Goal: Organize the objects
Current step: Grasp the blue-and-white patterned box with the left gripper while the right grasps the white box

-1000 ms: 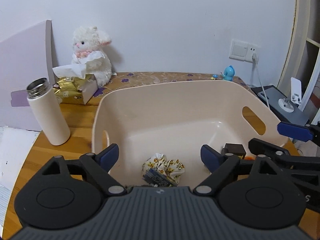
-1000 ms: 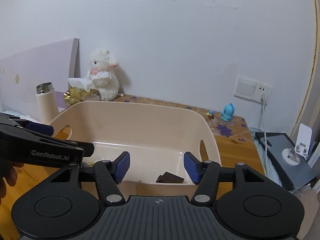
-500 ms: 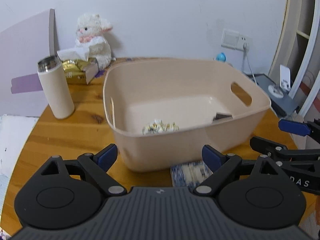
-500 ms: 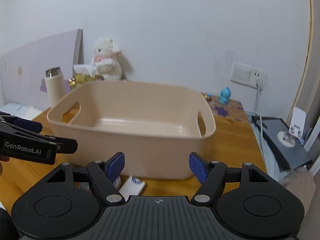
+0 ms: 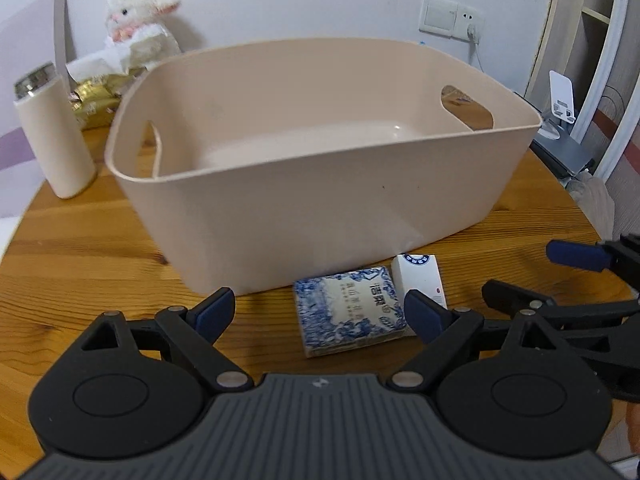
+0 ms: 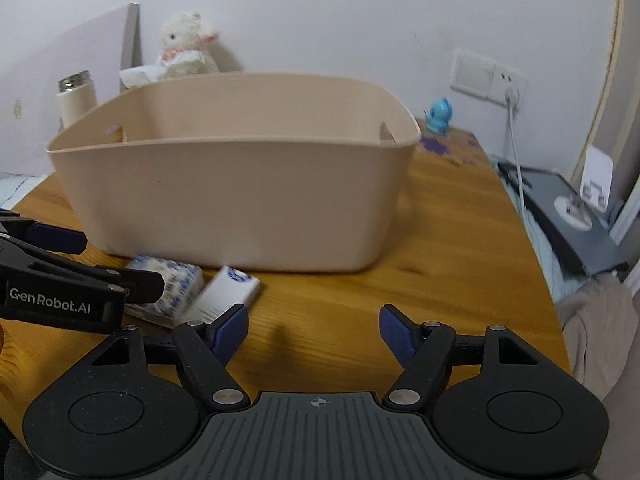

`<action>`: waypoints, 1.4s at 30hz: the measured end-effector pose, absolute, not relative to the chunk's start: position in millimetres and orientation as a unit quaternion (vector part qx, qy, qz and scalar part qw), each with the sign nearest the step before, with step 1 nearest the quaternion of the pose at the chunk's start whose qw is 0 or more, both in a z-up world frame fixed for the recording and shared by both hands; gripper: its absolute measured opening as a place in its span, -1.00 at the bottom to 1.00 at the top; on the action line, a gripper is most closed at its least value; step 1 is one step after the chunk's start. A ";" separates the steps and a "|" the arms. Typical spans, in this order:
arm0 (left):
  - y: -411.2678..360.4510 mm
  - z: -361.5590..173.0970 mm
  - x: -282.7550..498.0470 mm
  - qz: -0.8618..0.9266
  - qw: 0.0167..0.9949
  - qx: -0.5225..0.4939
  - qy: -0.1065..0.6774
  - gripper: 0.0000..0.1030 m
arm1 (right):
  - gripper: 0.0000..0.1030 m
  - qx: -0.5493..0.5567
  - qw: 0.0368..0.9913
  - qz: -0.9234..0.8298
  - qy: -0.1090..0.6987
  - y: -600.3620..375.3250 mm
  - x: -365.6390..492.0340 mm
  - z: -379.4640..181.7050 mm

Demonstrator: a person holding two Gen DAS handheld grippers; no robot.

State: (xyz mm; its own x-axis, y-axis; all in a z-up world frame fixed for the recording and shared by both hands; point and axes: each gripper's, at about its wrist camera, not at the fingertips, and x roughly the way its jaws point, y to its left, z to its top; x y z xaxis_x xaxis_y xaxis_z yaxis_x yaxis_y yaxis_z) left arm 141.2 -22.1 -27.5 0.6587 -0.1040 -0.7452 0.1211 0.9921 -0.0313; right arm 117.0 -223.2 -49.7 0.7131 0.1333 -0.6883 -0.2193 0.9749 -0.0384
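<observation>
Both my grippers, left (image 5: 320, 312) and right (image 6: 314, 326), gape empty. 2 packs lie touching before the bin (image 5: 320, 200). I should straddle the blue pack (image 5: 348, 312) squarely, clear of the white box (image 5: 420, 276).

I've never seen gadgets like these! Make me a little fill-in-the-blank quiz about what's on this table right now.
1. The blue-and-white patterned packet lies on the table, ____ the beige bin.
2. Both the left gripper and right gripper are ____ and hold nothing.
3. The white box lies on the packet's ____ side.

Missing words: outside; open; right
</observation>
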 end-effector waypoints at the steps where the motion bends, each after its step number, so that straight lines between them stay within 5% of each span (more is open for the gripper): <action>1: -23.6 -30.8 143.7 -0.063 0.909 0.006 0.413 0.79 | 0.45 -0.054 0.922 0.095 0.371 -225.4 118.6 -52.4; 33: 35.9 -56.7 142.0 -0.014 0.896 0.011 0.444 0.86 | 0.53 -0.019 0.910 0.133 0.391 -190.9 128.1 -68.0; 42: 53.2 -57.0 146.7 -0.007 0.896 0.002 0.445 0.86 | 0.71 -0.019 0.906 0.142 0.398 -164.7 141.8 -67.5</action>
